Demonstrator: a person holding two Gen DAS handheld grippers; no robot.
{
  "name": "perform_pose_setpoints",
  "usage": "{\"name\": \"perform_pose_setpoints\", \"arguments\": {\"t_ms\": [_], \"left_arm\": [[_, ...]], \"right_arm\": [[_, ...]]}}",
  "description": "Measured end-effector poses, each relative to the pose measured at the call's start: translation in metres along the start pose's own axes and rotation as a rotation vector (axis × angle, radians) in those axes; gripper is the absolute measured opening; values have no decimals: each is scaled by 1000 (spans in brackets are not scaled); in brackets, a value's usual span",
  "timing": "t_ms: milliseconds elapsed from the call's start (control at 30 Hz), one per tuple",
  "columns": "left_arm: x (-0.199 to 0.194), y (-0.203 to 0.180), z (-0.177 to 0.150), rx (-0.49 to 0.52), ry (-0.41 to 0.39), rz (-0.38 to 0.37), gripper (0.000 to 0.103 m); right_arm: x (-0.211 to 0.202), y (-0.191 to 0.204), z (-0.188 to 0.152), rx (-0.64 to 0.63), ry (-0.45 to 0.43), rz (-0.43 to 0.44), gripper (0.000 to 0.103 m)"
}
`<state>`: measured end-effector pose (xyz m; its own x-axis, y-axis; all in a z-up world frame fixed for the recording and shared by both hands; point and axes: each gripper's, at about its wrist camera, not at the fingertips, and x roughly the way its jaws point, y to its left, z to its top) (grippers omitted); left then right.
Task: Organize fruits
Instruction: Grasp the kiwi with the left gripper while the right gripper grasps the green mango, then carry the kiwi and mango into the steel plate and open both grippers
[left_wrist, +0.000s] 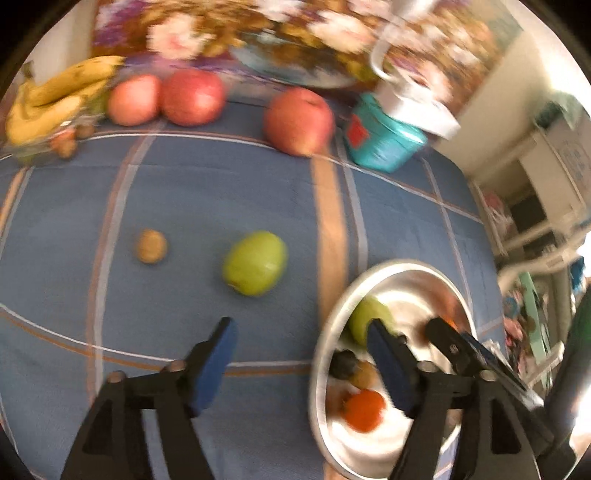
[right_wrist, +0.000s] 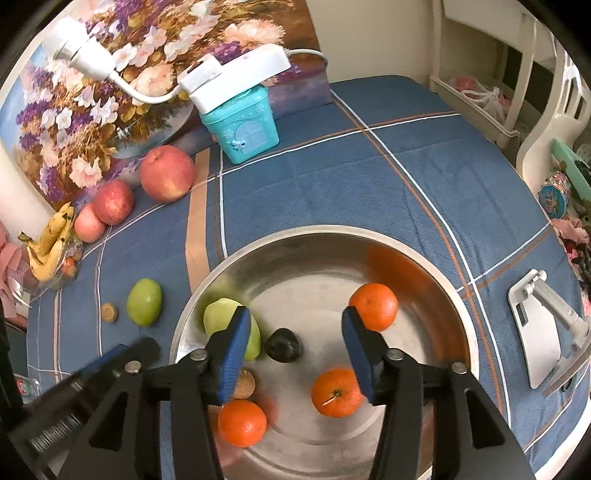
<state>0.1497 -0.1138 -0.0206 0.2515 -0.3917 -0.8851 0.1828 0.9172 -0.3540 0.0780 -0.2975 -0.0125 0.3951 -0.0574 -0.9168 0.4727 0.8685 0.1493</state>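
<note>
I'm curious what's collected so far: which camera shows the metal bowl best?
The right wrist view: the metal bowl fills the frame, sharp, with its three oranges, a green fruit and a dark fruit visible. The left wrist view shows the metal bowl blurred at the lower right, partly behind gripper fingers.

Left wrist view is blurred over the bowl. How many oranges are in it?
Observer: Three oranges lie in the metal bowl.
Operator: Is the right hand-held gripper holding one?
Observer: No. The right hand-held gripper is open above the bowl, and its pads press on nothing.
Operator: Anything to the right of the bowl?
Observer: A white folding stand sits there, not touching the bowl.
</note>
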Motion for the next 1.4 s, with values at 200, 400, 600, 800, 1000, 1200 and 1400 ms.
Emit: {"name": "perform_pose_setpoints", "arguments": {"t_ms": [200, 400, 600, 800, 1000, 1200, 1400], "left_arm": [[-13, 51, 19, -85, -114, 118, 103], [-4, 95, 30, -207, -106, 104, 102], [14, 106, 41, -222, -67, 48, 90], [29, 111, 46, -229, -33, 25, 63], [38, 112, 48, -239, -12, 4, 32], [30, 123, 45, -281, -38, 2, 28], [7, 128, 37, -306, -69, 20, 28]], "right_arm": [[2, 18, 1, -38, -34, 27, 78], [3, 69, 2, -129, -57, 134, 78], [28, 113, 0, -177, -10, 205, 78], [57, 133, -1, -201, 38, 196, 72], [77, 139, -1, -191, 73, 199, 60], [78, 145, 1, -186, 71, 209, 46], [67, 145, -6, -162, 67, 247, 46]]}}
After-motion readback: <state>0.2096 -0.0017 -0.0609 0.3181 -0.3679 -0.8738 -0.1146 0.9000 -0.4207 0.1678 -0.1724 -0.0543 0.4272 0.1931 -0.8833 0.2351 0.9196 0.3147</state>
